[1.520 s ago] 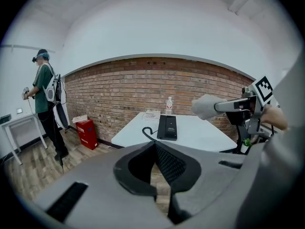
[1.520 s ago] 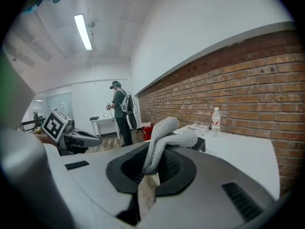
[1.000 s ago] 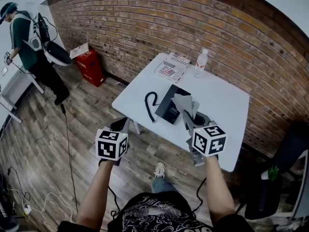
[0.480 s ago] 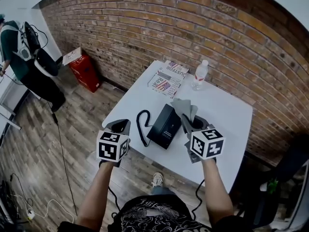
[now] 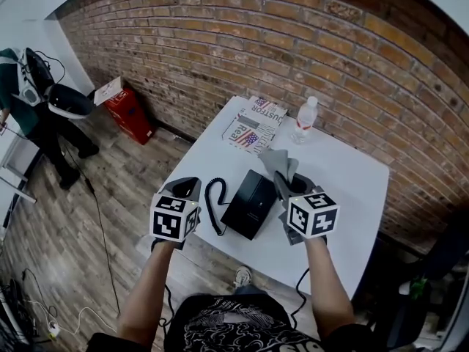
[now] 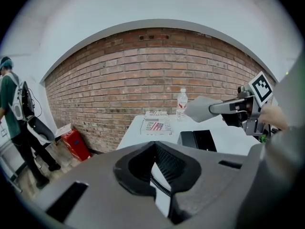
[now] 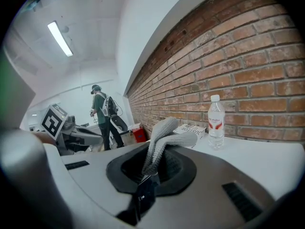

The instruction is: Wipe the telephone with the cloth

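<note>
R gripper (image 5: pixel 284 185) is clamped on the cloth (image 5: pixel 277 161). It's a grey knit rag pinched by one end, and the rest sticks up and flops fwd over the jaws. It hangs in the air just above the far end of the telephone (image 5: pixel 250 204) and isn't touching it yet, so I'd say the wipe hasn't started. The phone is a black desk set lying flat on the white table (image 5: pixel 352 189), near the front edge on my side, w/ its coiled cord (image 5: pixel 212 205) looping off to the left. L gripper (image 5: pixel 183 189) has its jaws pressed together w/ nothing in them. It floats off the table's front-left corner, near the cord but apart from it. Main risk as I see it is that nothing braces the phone. If I drag the cloth toward me w/ any pressure, the set prob slides to the edge or off it, or the handset lifts out of its cradle. Second risk is that only a small bit of cloth is in the pinch, so friction on the plastic could tug it out, or I'd end up scraping w/ the bare jaw tips instead of fabric. Third, the L jaws sit close to the cord, so a careless move in to steady the phone could hook a loop and yank the set sideways. The water bottle (image 5: pixel 304 118) and magazine (image 5: pixel 256 119) at the back are well apart from the phone, so a knock is unlikely unless my stroke overshoots.
</note>
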{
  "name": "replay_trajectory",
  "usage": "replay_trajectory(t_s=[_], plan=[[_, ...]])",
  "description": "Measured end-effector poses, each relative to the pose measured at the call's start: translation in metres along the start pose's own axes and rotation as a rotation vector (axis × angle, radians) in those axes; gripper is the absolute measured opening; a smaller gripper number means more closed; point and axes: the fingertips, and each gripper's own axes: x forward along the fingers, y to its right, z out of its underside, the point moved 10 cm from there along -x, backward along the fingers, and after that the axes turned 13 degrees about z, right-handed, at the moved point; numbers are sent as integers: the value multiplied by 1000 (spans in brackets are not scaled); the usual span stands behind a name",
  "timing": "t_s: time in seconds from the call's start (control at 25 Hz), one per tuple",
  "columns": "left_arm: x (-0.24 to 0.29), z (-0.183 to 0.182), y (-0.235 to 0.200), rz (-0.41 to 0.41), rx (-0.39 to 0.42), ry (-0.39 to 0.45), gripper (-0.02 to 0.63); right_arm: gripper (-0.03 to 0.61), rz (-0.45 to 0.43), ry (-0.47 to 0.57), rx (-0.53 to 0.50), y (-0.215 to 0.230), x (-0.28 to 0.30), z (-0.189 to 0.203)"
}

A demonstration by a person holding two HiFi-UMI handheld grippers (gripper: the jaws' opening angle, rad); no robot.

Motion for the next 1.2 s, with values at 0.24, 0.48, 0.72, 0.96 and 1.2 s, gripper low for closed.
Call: replay_trajectory(t_s=[0.24,0.48,0.72,0.96,1.2], plan=[[11,-1,-17,34,5,1,6,11,34,-17,-35,-4,19,1],[24,8,-40,123,39,-14,6,11,102,-69,-74,-19,43,17],[35,11,-63,245,97,-37,6,11,195,-124,-87,-37,58,28],[38,10,-83,325,121,-38,6,11,255,-175,-90,-58,70,35],[37,16,-93,380,133,-29,6,11,295,-204,-76,-77,74,46]])
